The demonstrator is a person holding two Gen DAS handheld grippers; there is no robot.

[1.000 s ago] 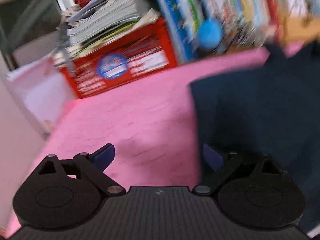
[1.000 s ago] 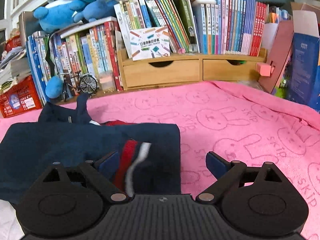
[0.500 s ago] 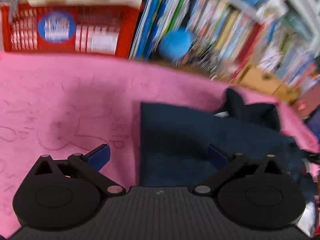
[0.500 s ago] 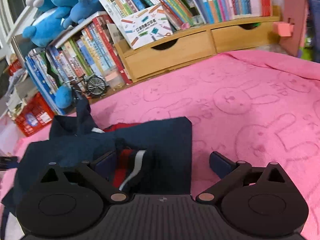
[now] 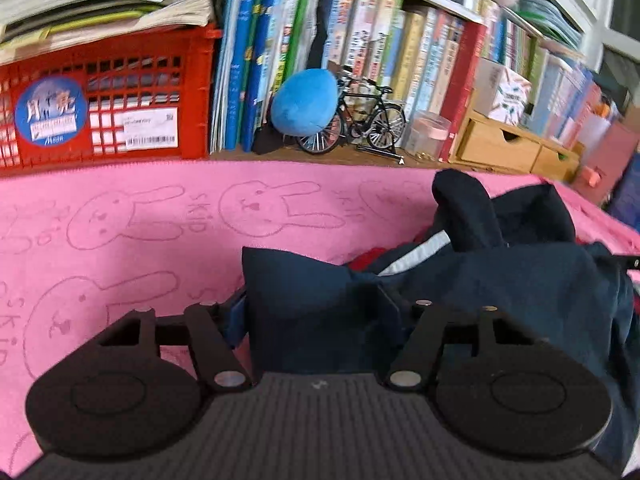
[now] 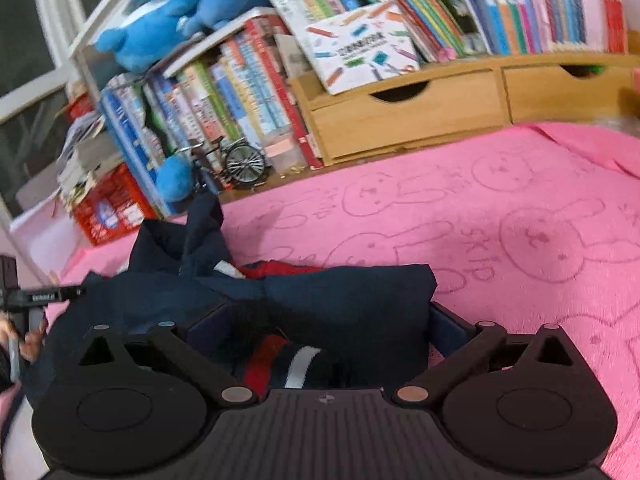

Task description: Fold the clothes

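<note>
Garment: navy garment (image 5: pixel 500 280) lies crumpled on the pink towel (image 5: pixel 140 232), red and white trim showing.
Left gripper (image 5: pixel 316 316): jaws closing, the garment's corner between them, pads touching cloth on both sides.
Right gripper (image 6: pixel 332 332): jaws wide apart around the garment's other corner and striped cuff (image 6: pixel 288 364), pads clear of the cloth.
Behind: books (image 6: pixel 248 92), red crate (image 5: pixel 108 104), toy bicycle (image 5: pixel 356 120).
</note>
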